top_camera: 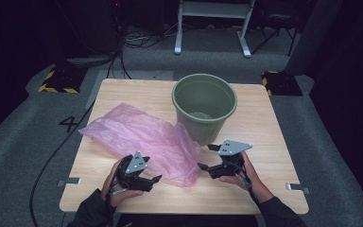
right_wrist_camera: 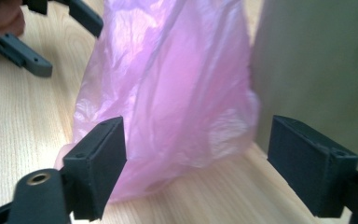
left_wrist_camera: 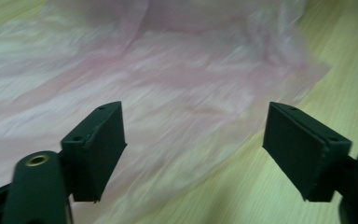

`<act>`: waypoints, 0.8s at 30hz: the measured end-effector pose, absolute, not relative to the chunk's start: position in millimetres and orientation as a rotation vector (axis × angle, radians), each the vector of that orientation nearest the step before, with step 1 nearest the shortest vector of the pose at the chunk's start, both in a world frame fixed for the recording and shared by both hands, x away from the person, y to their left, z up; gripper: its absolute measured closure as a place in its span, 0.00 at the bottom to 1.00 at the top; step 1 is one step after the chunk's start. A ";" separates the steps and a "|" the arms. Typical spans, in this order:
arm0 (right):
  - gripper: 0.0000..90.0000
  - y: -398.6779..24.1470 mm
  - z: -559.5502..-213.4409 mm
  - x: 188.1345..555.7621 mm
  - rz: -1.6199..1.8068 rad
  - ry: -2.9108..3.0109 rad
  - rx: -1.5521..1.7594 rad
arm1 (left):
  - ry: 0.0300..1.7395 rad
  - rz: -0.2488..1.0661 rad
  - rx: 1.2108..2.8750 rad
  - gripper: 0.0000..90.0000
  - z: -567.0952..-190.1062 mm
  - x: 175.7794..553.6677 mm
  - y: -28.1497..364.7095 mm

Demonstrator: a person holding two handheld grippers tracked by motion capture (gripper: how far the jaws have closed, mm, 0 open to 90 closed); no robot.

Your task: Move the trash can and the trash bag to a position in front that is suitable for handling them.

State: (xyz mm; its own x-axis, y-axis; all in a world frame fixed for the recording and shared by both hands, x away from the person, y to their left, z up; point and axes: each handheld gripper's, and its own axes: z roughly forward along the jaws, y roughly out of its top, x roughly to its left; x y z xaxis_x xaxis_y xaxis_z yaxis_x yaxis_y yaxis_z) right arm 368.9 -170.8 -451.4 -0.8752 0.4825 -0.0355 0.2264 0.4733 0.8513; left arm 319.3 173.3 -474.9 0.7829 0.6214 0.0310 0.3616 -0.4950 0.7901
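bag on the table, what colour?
Translucent pink. The bag shows best in the right gripper view, lying crumpled beside the green bucket.

Light wooden table [top_camera: 264, 142] — crumpled pink plastic bag [top_camera: 142, 137] lying flat, green bucket [top_camera: 204, 106] upright beside it.

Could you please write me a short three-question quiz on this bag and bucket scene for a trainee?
1. True or false: the pink bag is already inside the green bucket.
2. Is the left gripper: A) shut on the bag, B) open with nothing held, C) shut on the bucket rim?
3. On which side of the bag does the right gripper sit in the high view?

Key
1. False; it lies on the table beside the bucket.
2. B.
3. The right, near the bucket's base.
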 end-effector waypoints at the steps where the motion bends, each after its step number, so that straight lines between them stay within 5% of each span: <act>1: 0.20 -167.7 -453.1 368.9 1.350 2.459 0.607 | 0.764 0.428 2.140 0.18 -476.4 317.7 178.7; 12: 0.21 -137.5 -477.3 377.3 1.240 2.499 0.689 | 0.908 0.486 2.128 0.17 -486.0 302.1 217.9; 15: 0.34 -134.1 -487.1 381.6 1.197 2.514 0.733 | 0.935 0.509 2.128 0.18 -487.3 300.6 227.1; 16: 0.51 -135.6 -490.6 383.8 1.179 2.509 0.768 | 0.969 0.515 2.117 0.18 -489.4 301.6 233.2; 18: 0.56 -136.4 -491.5 383.9 1.176 2.517 0.776 | 0.990 0.514 2.107 0.18 -490.0 302.2 236.2; 19: 0.69 -138.0 -493.9 383.7 1.152 2.525 0.771 | 1.010 0.514 2.099 0.17 -490.4 303.0 239.5; 21: 0.73 -139.2 -494.7 383.8 1.149 2.529 0.767 | 1.025 0.524 2.088 0.17 -489.9 303.4 243.0; 22: 0.85 -144.1 -496.2 385.6 1.153 2.533 0.762 | 1.035 0.532 2.082 0.17 -489.1 303.3 245.7; 24: 0.92 -150.6 -496.0 387.0 1.157 2.528 0.755 | 1.034 0.536 2.077 0.17 -488.8 304.0 247.1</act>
State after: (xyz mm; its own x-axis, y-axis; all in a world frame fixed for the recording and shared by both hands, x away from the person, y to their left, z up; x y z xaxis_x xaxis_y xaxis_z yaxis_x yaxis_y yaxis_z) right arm 387.0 -150.6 -496.0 -0.8309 0.5561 -0.0196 0.3487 0.5478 0.7605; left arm 304.0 247.1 -488.8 0.5874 0.8084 0.0392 0.4985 -0.3995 0.7693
